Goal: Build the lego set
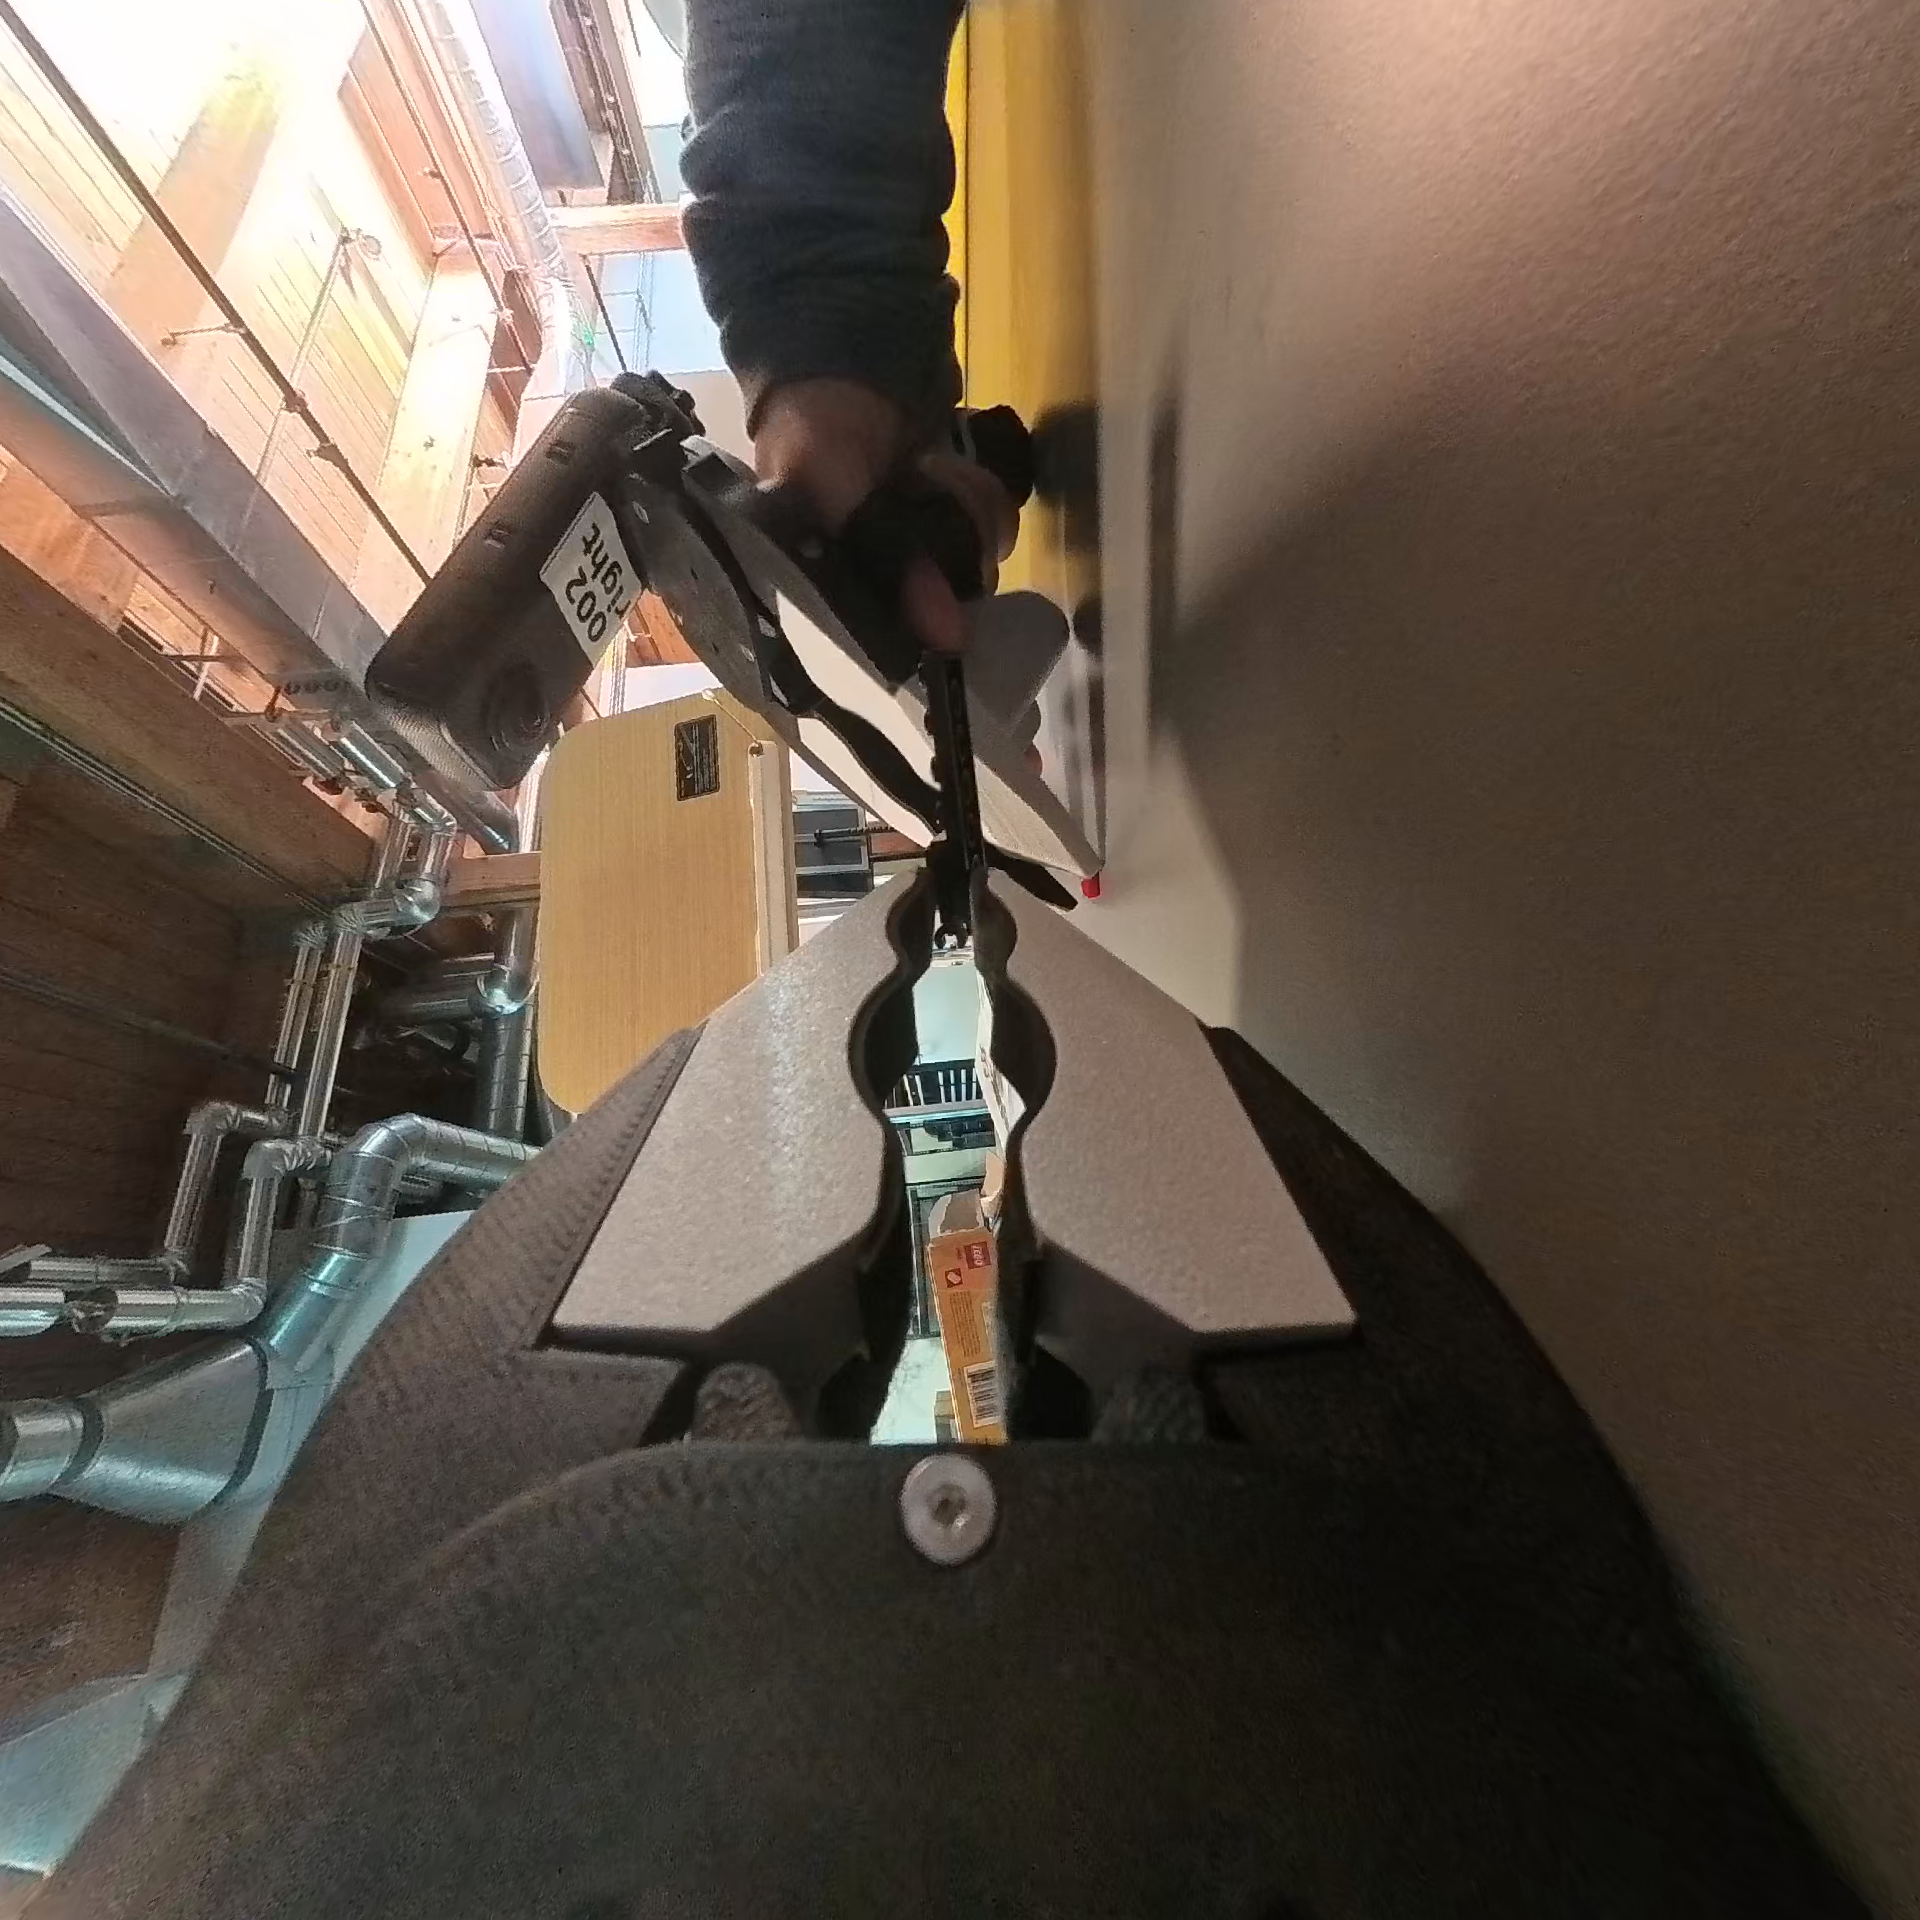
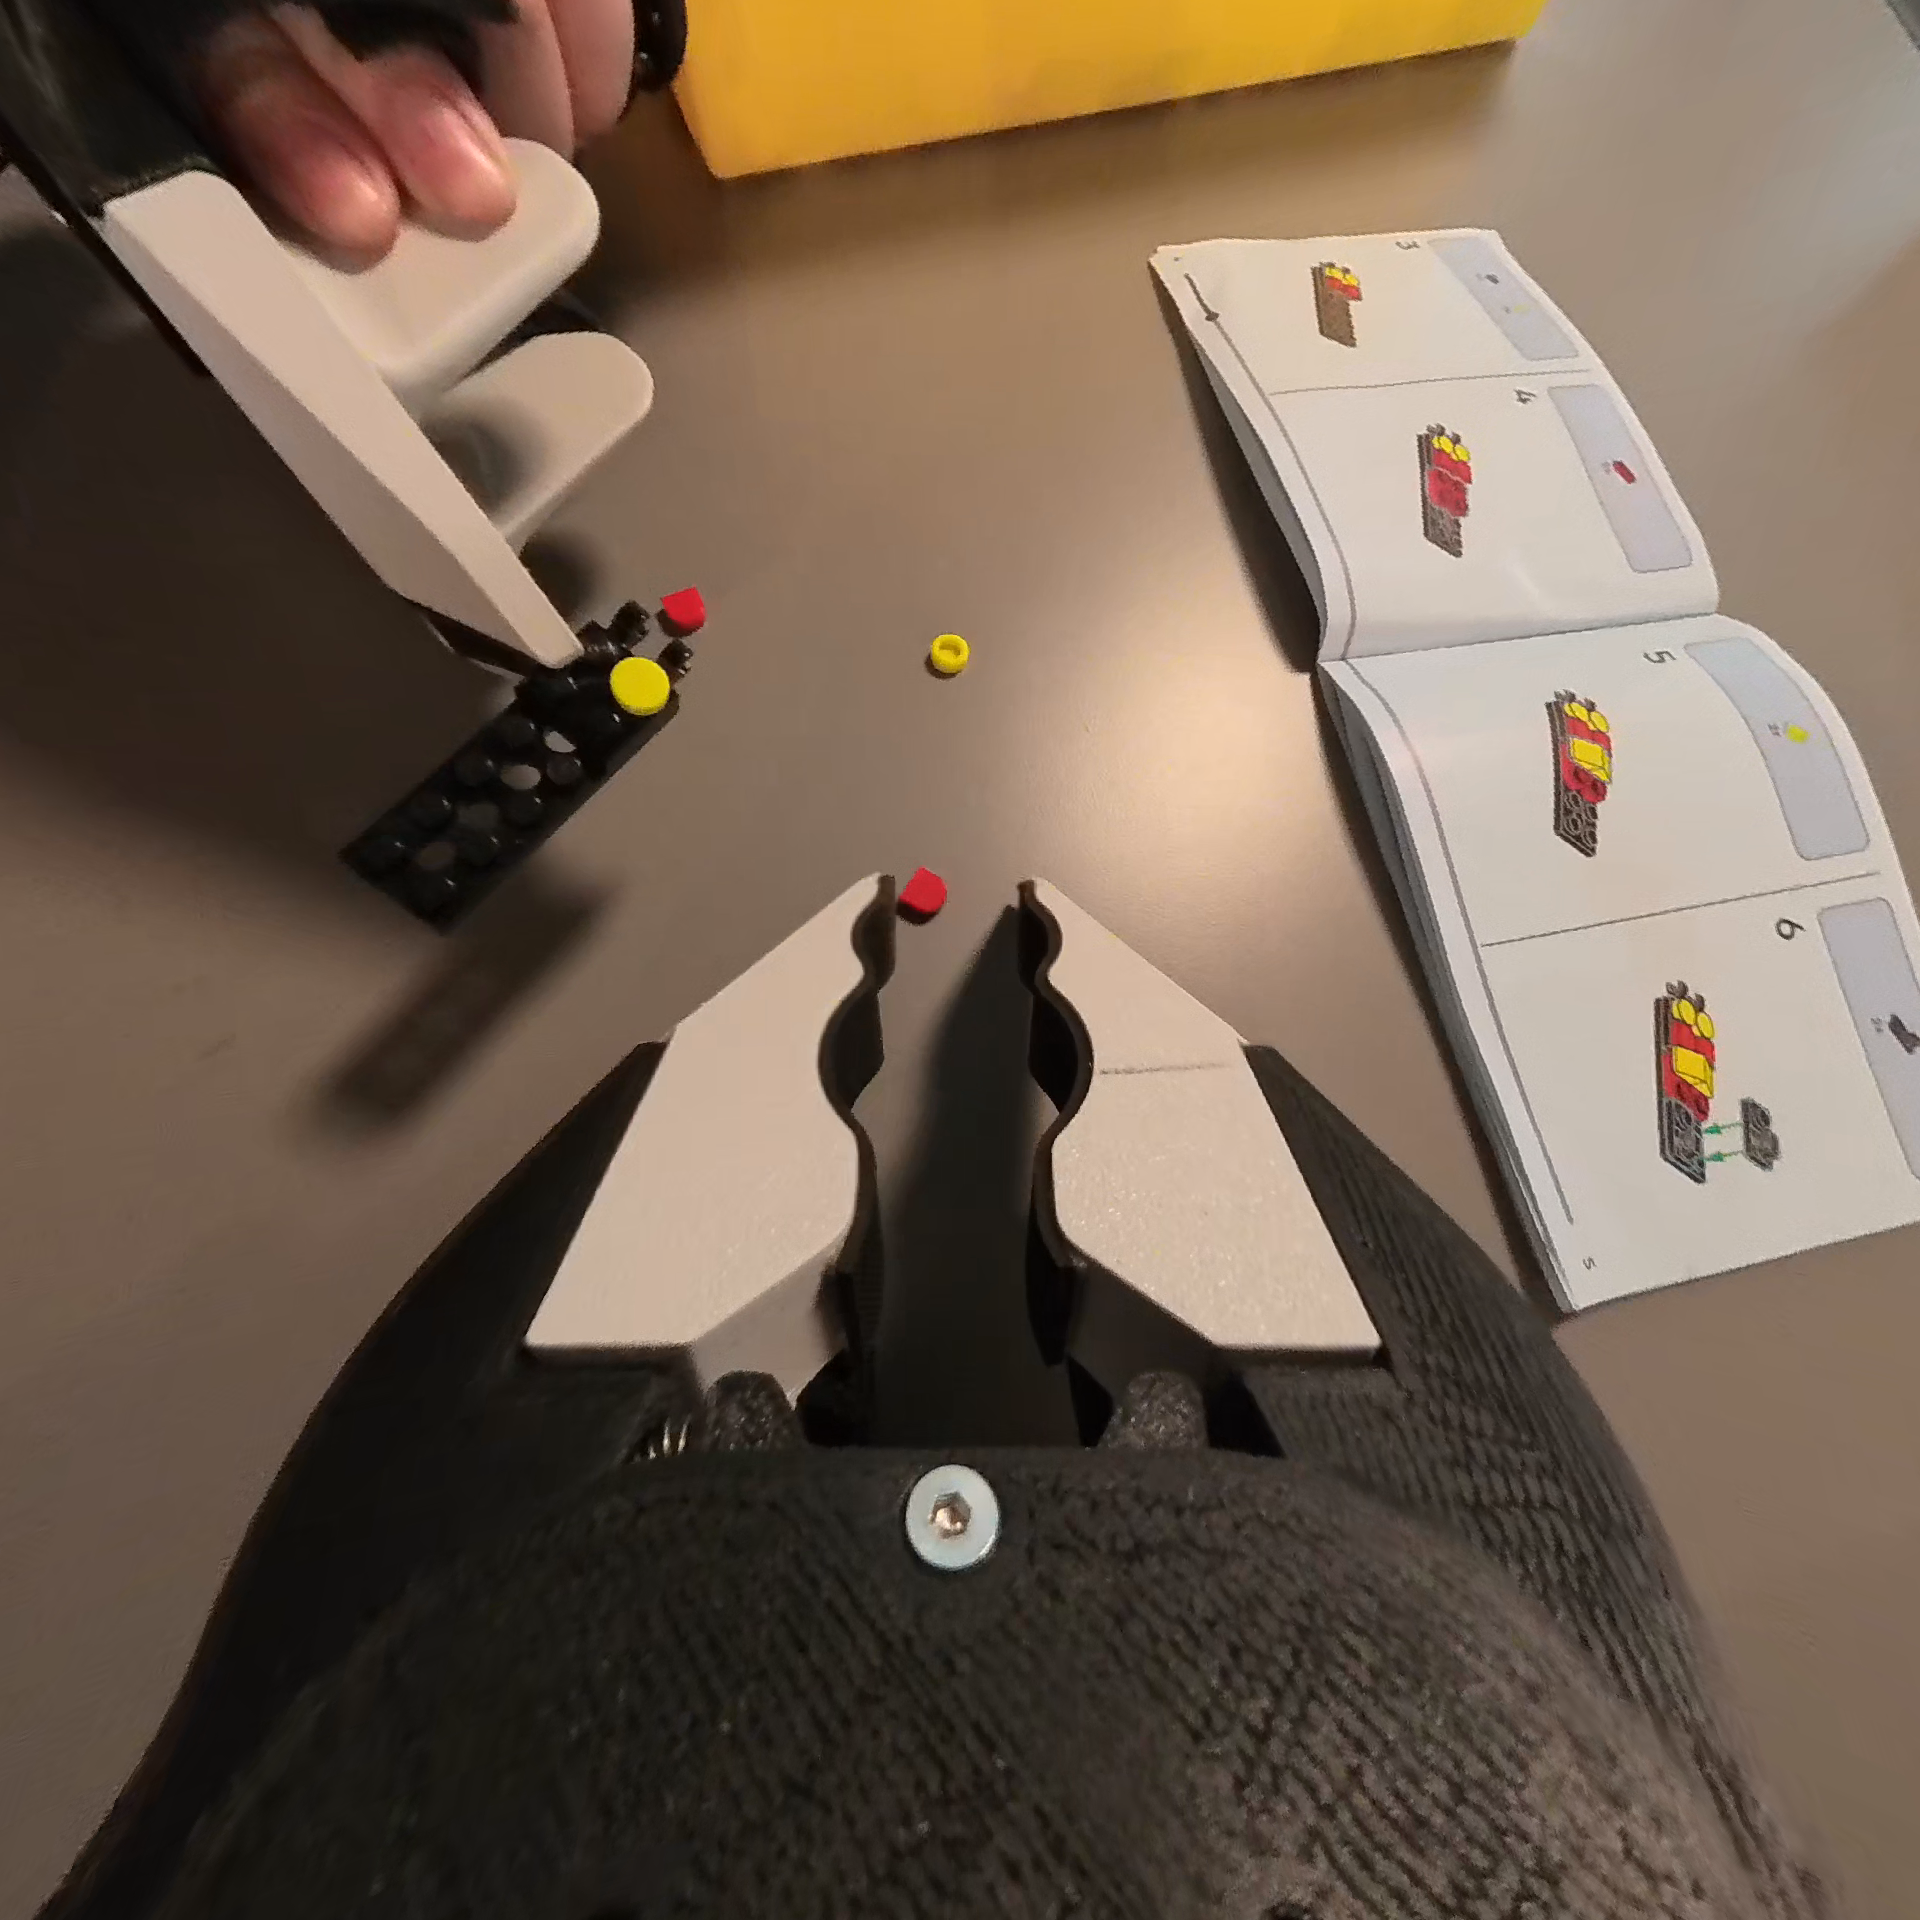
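My left gripper [image 1: 954,904] is shut on the end of a long black holed plate [image 1: 948,769], seen edge-on. In the right wrist view the left gripper [image 2: 566,649] holds that plate [image 2: 499,790] tilted, its far end down on the table. A yellow round tile [image 2: 639,685] sits on the plate near the pinched end. Small black pieces [image 2: 629,623] and a red piece [image 2: 683,609] lie beside it. My right gripper [image 2: 956,894] is open, low over the table, with a small red piece [image 2: 922,894] between its fingertips, close to the left one. A loose yellow round stud [image 2: 948,652] lies farther ahead.
An open instruction booklet [image 2: 1507,727] lies on the grey table [image 2: 935,416] to the right. A yellow box [image 2: 1039,73] stands at the far edge. A person's hand [image 2: 395,125] holds the left gripper. An orange carton [image 1: 961,1340] shows between the left fingers. My right tips are roughly 5 cm from the loose yellow round stud [image 2: 948,652].
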Action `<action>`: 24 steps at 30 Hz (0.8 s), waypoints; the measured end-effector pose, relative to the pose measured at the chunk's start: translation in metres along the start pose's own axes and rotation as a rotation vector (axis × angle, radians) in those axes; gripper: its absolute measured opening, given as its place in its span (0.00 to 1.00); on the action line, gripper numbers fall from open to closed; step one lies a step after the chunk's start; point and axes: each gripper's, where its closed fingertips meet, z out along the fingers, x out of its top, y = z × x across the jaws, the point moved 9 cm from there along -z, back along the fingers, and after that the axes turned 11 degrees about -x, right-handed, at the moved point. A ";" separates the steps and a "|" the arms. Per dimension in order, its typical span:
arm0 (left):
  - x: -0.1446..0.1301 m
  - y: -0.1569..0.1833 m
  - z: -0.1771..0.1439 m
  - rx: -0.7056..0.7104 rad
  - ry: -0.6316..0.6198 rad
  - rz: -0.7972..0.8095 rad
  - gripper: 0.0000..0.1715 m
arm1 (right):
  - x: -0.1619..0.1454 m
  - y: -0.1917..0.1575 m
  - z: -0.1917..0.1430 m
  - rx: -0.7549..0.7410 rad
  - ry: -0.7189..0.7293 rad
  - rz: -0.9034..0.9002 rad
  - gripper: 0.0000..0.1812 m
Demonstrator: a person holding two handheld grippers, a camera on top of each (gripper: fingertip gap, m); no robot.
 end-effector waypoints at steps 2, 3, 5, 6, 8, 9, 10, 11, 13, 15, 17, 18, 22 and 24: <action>0.000 0.000 0.000 -0.001 0.000 0.000 0.04 | -0.002 0.006 -0.001 -0.061 -0.015 0.012 0.10; 0.001 0.000 0.000 -0.004 0.000 -0.001 0.04 | -0.003 0.009 -0.002 -0.105 -0.024 0.015 0.08; 0.001 -0.001 0.000 -0.005 0.002 -0.002 0.03 | -0.004 0.012 -0.004 -0.127 -0.017 0.031 0.08; 0.001 0.000 0.000 -0.005 0.001 -0.001 0.03 | -0.004 0.012 -0.004 -0.122 -0.013 0.059 0.08; 0.002 0.001 -0.001 -0.006 0.001 -0.001 0.03 | -0.002 0.010 -0.004 -0.099 -0.014 0.099 0.09; 0.003 0.001 -0.001 -0.006 0.001 -0.001 0.03 | -0.001 0.009 -0.004 -0.097 -0.021 0.111 0.09; 0.003 0.001 -0.002 -0.006 0.001 0.000 0.03 | 0.000 0.007 -0.004 -0.093 -0.026 0.120 0.09; 0.003 0.001 -0.002 -0.006 0.001 0.001 0.03 | 0.001 0.006 -0.003 -0.091 -0.030 0.128 0.09; 0.004 0.001 -0.002 -0.006 0.001 0.003 0.03 | 0.002 0.003 -0.002 -0.083 -0.030 0.105 0.09; 0.004 0.000 -0.003 -0.005 0.003 0.004 0.03 | 0.003 0.003 -0.001 -0.074 -0.019 0.053 0.10; 0.005 -0.001 -0.004 -0.005 0.005 0.005 0.03 | 0.003 0.006 0.001 -0.032 -0.004 0.004 0.10; 0.004 0.001 -0.002 -0.003 0.010 0.005 0.03 | 0.002 0.007 0.002 0.000 0.006 -0.018 0.10; 0.006 0.000 -0.004 -0.001 0.031 0.007 0.03 | 0.000 0.021 0.006 0.101 0.025 -0.054 0.09; 0.006 0.000 -0.005 -0.001 0.036 0.008 0.03 | 0.000 0.024 0.008 0.155 0.024 -0.069 0.09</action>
